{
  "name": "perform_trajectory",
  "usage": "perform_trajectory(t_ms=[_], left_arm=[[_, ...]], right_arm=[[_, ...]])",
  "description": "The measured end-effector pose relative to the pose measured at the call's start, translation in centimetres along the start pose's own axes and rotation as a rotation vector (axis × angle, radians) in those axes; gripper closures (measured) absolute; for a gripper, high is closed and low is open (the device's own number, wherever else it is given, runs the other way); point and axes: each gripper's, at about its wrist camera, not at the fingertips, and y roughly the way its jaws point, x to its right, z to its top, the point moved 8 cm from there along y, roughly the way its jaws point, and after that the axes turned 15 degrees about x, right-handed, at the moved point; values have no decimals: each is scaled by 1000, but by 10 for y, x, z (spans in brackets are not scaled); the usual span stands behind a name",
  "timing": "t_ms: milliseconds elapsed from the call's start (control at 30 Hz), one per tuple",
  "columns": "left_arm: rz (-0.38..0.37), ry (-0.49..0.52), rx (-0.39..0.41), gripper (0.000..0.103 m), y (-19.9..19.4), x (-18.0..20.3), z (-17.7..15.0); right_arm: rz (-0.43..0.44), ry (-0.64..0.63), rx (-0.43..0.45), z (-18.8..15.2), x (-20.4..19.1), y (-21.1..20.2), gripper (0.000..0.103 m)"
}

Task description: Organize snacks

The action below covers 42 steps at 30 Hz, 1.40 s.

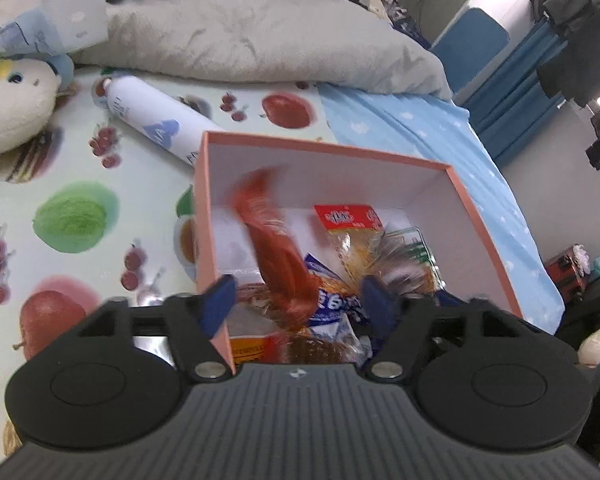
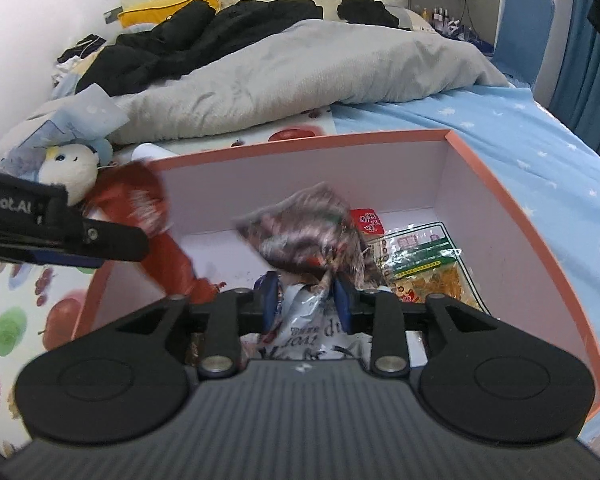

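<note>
A pink box (image 1: 324,151) with white inner walls stands open on the bed and holds several snack packets. My left gripper (image 1: 298,298) is open above the box's near left corner. A blurred red snack packet (image 1: 278,248) is in the air between its fingers, over the box. In the right wrist view the same red packet (image 2: 140,200) shows at the box's (image 2: 500,176) left wall, beside the left gripper's finger (image 2: 112,240). My right gripper (image 2: 306,300) is shut on a blurred dark patterned packet (image 2: 308,232) held above the box's inside.
A white spray can (image 1: 152,120) lies behind the box on the fruit-print cloth (image 1: 68,216). A plush toy (image 1: 16,108) sits at far left. A grey duvet (image 1: 260,36) is heaped behind. Blue sheet (image 1: 440,128) runs along the right.
</note>
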Motion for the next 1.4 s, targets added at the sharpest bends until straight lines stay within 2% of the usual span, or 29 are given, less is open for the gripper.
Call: perform_trajectory(t_ms=[33, 67, 267, 667, 867, 933, 1167, 1233, 1400], left_arm=[[-2, 0, 6, 26, -2, -1, 2], [-3, -2, 8, 26, -4, -1, 3], [-4, 40, 72, 26, -33, 4, 22], [-42, 146, 242, 26, -123, 37, 57], [-67, 190, 308, 25, -162, 49, 55], [-68, 208, 317, 19, -171, 52, 52], [-60, 264, 349, 13, -198, 54, 42], [-58, 263, 347, 7, -203, 51, 38], [-46, 266, 351, 1, -215, 43, 26]], right_arm=[[-3, 1, 10, 2, 0, -3, 45], [-5, 1, 23, 5, 0, -6, 42], [12, 24, 97, 33, -3, -34, 42], [11, 60, 283, 87, 1, -121, 42], [6, 69, 331, 90, -1, -154, 42], [10, 72, 337, 89, -4, -162, 42], [12, 84, 382, 96, -10, -183, 42], [17, 89, 386, 93, -12, -188, 42], [10, 102, 362, 76, -14, -190, 42]])
